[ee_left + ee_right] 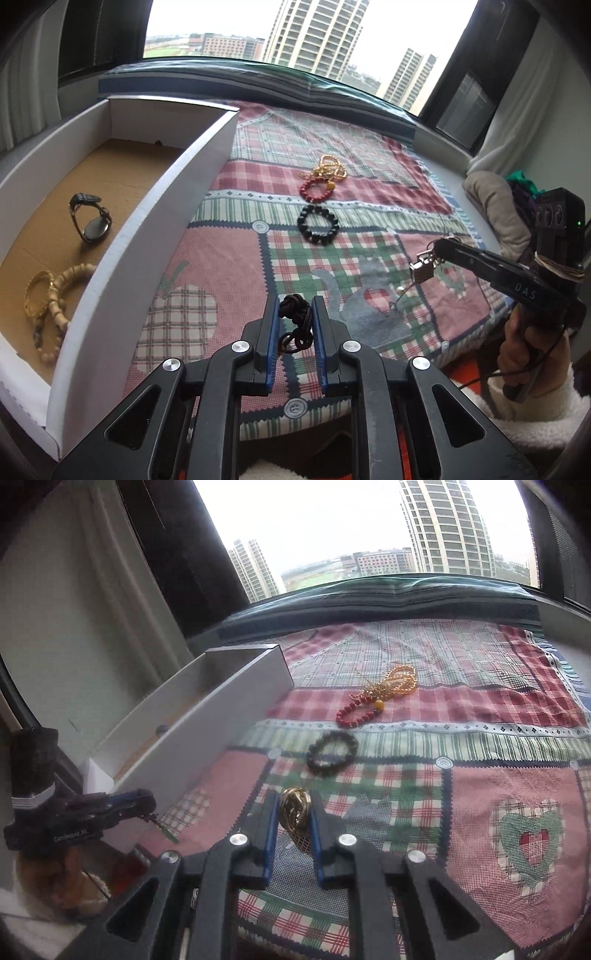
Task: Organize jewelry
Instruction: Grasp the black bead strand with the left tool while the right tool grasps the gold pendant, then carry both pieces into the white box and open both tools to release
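My left gripper (294, 308) is shut on a dark knotted cord ornament (295, 317), held above the patchwork cloth (229, 266) beside the white box (147, 236). My right gripper (293, 806) is shut on a gold mesh pendant (295, 818); in the left wrist view it shows at the right (430, 254) with the pendant (423, 271) hanging from it. On the cloth lie a black bead bracelet (317, 224), a red bead bracelet (318, 189) and an amber bead strand (328, 168). The box holds a watch (90, 221), a gold bangle (37, 295) and a pale bead strand (55, 317).
The box stands at the cloth's left edge with tall walls (207, 734). A window sill (258, 74) runs behind the cloth. A beige cushion (495, 206) lies at the right. The cloth's near edge drops off in front of the grippers.
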Motion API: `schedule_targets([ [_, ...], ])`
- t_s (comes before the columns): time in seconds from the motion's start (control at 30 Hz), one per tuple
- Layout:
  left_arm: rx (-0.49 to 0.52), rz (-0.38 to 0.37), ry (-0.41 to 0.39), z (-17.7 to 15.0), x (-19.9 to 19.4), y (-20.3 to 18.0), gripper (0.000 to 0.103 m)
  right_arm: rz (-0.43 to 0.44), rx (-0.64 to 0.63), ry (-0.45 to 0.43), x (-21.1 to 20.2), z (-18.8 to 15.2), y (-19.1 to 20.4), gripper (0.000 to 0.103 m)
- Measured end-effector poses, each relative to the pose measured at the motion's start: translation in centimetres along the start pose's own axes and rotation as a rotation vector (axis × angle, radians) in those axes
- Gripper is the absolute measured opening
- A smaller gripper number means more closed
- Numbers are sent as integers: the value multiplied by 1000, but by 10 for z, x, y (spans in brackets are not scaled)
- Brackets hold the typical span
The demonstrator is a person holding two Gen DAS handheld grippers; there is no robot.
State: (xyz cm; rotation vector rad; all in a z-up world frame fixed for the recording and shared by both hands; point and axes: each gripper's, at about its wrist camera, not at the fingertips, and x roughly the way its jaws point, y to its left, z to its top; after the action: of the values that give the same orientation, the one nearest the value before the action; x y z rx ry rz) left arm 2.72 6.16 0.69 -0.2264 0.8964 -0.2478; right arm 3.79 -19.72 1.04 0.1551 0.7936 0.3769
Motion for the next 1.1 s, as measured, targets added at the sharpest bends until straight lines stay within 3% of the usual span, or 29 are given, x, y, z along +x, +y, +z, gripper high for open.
schedule_targets([
  [0.2,-30,-52,-27,4,-38,10,16,60,-81,22,7,11,34,16],
  [0.4,-112,-69,-74,13,-84,43,16,129,-201,16,10,30,83,16],
  [0.67,-238,153,-205,25,-138,126,16,267,-293,3,30,79,149,16],
  [0.77,-275,229,-200,30,-135,157,16,305,-306,11,47,95,174,16],
  [0.9,-305,258,-148,42,-106,189,16,344,-318,43,81,111,205,16],
  [1.1,-316,291,-85,64,-54,220,16,304,-359,121,156,125,239,16],
])
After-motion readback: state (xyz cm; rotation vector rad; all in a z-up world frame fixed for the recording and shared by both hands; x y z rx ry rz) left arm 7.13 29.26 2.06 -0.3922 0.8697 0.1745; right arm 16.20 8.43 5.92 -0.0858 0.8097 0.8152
